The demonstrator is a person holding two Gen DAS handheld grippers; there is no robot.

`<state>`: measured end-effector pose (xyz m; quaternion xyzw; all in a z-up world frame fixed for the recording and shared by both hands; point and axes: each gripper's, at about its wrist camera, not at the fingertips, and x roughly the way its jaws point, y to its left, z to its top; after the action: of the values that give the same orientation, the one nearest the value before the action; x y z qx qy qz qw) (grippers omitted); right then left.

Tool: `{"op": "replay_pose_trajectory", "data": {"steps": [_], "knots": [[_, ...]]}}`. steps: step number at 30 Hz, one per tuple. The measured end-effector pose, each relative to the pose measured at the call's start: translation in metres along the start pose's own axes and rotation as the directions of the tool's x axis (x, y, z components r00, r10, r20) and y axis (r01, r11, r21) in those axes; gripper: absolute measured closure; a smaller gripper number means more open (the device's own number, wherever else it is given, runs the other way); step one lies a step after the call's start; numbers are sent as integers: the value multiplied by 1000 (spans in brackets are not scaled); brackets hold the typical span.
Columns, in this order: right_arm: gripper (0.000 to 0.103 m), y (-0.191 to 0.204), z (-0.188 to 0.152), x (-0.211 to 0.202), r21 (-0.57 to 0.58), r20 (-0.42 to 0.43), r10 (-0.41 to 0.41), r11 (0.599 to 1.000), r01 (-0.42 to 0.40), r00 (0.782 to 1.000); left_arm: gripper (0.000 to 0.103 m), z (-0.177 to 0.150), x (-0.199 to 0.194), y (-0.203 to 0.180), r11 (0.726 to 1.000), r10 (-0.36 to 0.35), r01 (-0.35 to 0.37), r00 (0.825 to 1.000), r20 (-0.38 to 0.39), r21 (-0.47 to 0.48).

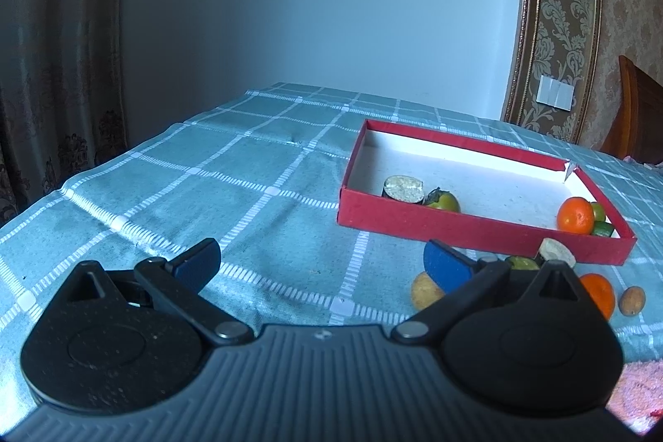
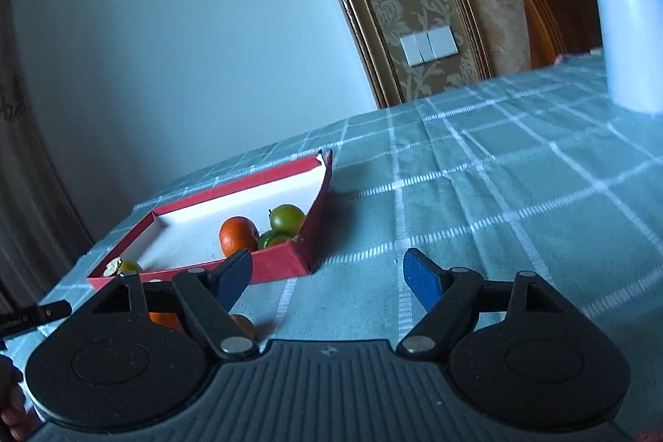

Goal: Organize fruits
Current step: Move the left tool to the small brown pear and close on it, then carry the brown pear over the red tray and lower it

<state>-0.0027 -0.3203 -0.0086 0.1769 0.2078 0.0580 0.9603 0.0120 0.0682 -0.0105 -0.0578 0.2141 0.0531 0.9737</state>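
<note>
Fruit is split between the red box [image 1: 456, 230] and the checked cloth on the desk [image 1: 232, 185]. Inside the box, left wrist view: a cut half piece [image 1: 404, 187] touching a green-yellow fruit with a dark stalk cap [image 1: 445, 200] near the front wall, and an orange [image 1: 575, 215] in the right front corner with green fruit [image 1: 598, 211] packed just behind and beside it. Right wrist view shows that same corner: orange [image 2: 238, 233], two green ones [image 2: 287, 217] against the side wall.

Loose on the cloth, in front of the box: a yellowish fruit [image 1: 423, 291], a green one [image 1: 523, 262], a cut pale piece [image 1: 557, 252] against the box wall, a second orange [image 1: 598, 293], and a small brown nut-like thing [image 1: 632, 300].

My left claw [image 1: 323, 262] is released, jaws wide, nothing between them, over bare cloth left of the loose fruit. My right claw [image 2: 327, 276] is also released, jaws spread, nothing between them, right of the box's near corner. White kettle [image 2: 625, 23] stands far right on the desk, well apart from the box.
</note>
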Motion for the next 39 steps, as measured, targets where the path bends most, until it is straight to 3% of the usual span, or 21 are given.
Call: {"op": "replay_pose_trajectory", "data": {"steps": [8, 14, 16, 18, 22, 26, 31, 34, 39], "knots": [[23, -7, -4, 2, 44, -34, 6, 999, -4, 999, 0, -2, -4, -15, 993, -66, 64, 998, 16, 103], [22, -10, -3, 1, 60, -27, 13, 998, -11, 1000, 2, -9, -7, -39, 962, -92, 83, 995, 25, 261], [22, -10, -3, 1, 61, -27, 17, 998, -15, 999, 15, -12, -6, -46, 948, -104, 95, 995, 13, 304], [22, -10, -3, 1, 62, -28, 19, 998, -17, 999, 22, -13, -1, -48, 944, -96, 97, 995, -18, 315], [21, -10, -3, 0, 63, -25, 24, 998, -23, 999, 25, -10, 6, -43, 952, -112, 125, 992, -61, 279], [21, -10, -3, -1, 66, -24, 25, 998, -23, 999, 33, -9, 11, -43, 942, -153, 177, 983, -106, 283], [21, -10, -3, -1, 67, -23, 26, 997, -24, 999, 69, -10, 20, -45, 930, -192, 233, 968, -164, 285], [21, -10, -3, -1, 67, -23, 26, 997, -25, 999, 75, -11, 19, -45, 929, -203, 243, 965, -163, 281], [21, -11, -3, -2, 67, -22, 26, 997, -24, 999, 75, -11, 17, -45, 933, -190, 225, 971, -145, 280]]}}
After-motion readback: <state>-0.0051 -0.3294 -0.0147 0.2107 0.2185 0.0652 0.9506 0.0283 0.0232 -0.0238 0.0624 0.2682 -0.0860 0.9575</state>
